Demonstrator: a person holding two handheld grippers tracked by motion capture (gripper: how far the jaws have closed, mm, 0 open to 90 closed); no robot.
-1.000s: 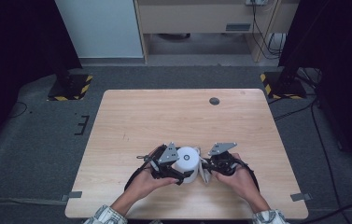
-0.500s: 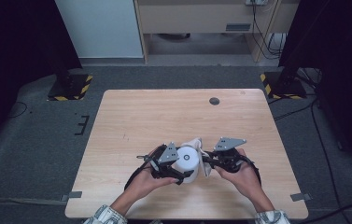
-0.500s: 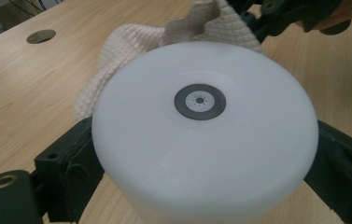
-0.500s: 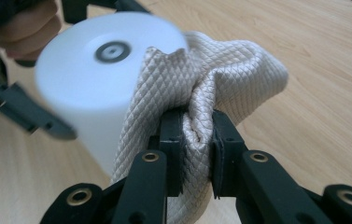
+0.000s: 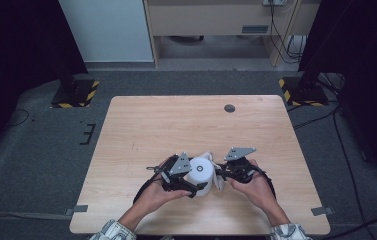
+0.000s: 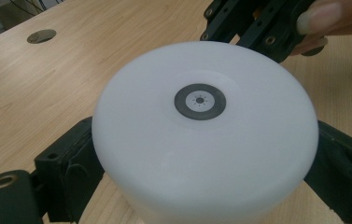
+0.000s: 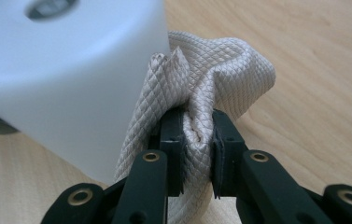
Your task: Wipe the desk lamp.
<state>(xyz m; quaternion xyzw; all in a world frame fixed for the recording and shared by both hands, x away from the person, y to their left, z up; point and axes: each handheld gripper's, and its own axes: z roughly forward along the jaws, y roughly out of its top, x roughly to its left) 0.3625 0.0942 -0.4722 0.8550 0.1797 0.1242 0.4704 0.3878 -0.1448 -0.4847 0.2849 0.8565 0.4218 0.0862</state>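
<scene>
Wiping white cylinder (image 5: 199,171) side w/ quilted cloth (image 7: 211,88); R tool (image 7: 197,154) pinching cloth, now pressed closer; L tool (image 5: 188,186) clamping cylinder on bench (image 5: 176,120).

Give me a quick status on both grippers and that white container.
Left gripper clamped on white container, jaws either side. Right gripper pinching quilted cloth against container's side. Table around them bare, nothing blocking.
</scene>
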